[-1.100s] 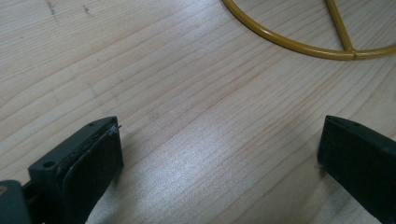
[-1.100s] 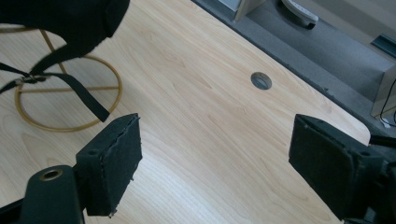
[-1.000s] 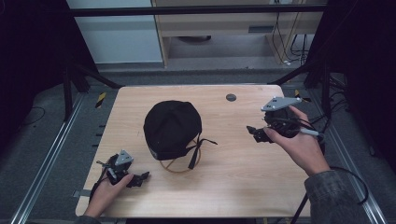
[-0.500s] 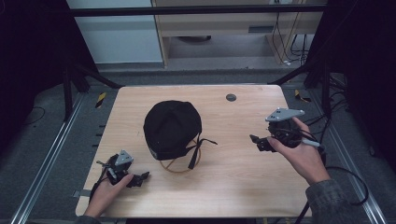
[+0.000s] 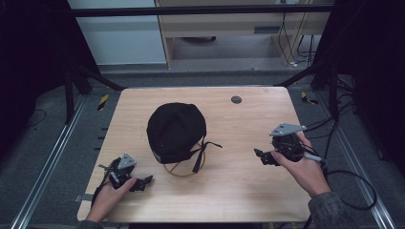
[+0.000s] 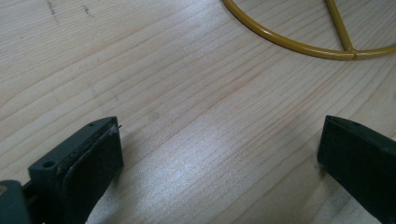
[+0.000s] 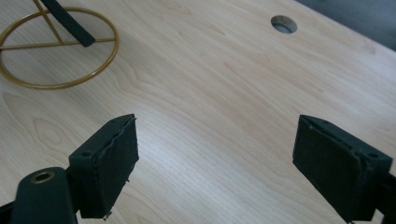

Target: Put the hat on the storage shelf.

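A black cap point(image 5: 175, 129) sits on a yellow wire stand point(image 5: 184, 171) in the middle of the wooden table point(image 5: 239, 200); its strap point(image 5: 198, 160) hangs over the stand's ring. My left gripper point(image 5: 145, 181) rests low at the table's front left, pointing toward the stand. In the left gripper view it point(image 6: 219, 140) is open over bare wood, with the ring point(image 6: 299, 45) ahead. My right gripper point(image 5: 260, 156) hovers over the table's right side, aimed left. Its jaws stand open point(image 7: 215, 135) with nothing between them, the ring point(image 7: 56, 84) and strap point(image 7: 70, 21) off to the upper left.
A round cable hole point(image 5: 236, 99) lies in the table behind the cap, also seen as the hole point(image 7: 283, 23) in the right gripper view. Cables trail off the table's right edge. Dark frame posts and a shelf stand behind the table.
My right gripper has come down toward the tabletop and nearer the front edge. The left gripper and the cap have stayed put.
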`<state>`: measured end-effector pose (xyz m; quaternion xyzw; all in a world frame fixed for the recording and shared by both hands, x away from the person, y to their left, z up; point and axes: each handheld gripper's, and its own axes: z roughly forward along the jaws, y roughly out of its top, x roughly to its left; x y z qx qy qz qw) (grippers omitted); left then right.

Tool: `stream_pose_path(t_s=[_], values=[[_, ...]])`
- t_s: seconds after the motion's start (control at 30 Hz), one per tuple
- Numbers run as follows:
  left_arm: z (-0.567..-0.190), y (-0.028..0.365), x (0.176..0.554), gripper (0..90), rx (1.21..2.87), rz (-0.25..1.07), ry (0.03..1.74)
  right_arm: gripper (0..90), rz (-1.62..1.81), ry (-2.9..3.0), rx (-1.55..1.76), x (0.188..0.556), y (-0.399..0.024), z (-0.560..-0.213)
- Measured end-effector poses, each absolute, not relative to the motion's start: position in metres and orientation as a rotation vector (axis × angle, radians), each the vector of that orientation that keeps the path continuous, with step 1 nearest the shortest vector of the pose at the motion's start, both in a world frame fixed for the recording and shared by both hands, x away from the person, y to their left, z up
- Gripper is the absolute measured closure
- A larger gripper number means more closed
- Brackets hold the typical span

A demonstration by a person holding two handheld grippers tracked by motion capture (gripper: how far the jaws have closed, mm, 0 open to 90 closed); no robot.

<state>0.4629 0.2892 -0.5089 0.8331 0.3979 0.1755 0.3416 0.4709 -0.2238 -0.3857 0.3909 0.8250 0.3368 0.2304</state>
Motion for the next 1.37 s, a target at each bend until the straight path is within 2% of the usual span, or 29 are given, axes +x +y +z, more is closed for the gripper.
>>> stream_pose_path(t_s=[0.87, 1.37], values=[[-0.509, 0.289, 0.463, 0.0, 2.167, 0.457, 1.035, 14.0, 0.966, 2.281, 1.223, 0.478, -0.217, -0.458], [-0.509, 0.289, 0.463, 0.0, 2.167, 0.457, 1.035, 9.7, 0.832, 2.338, 1.307, 0.488, -0.198, -0.5]])
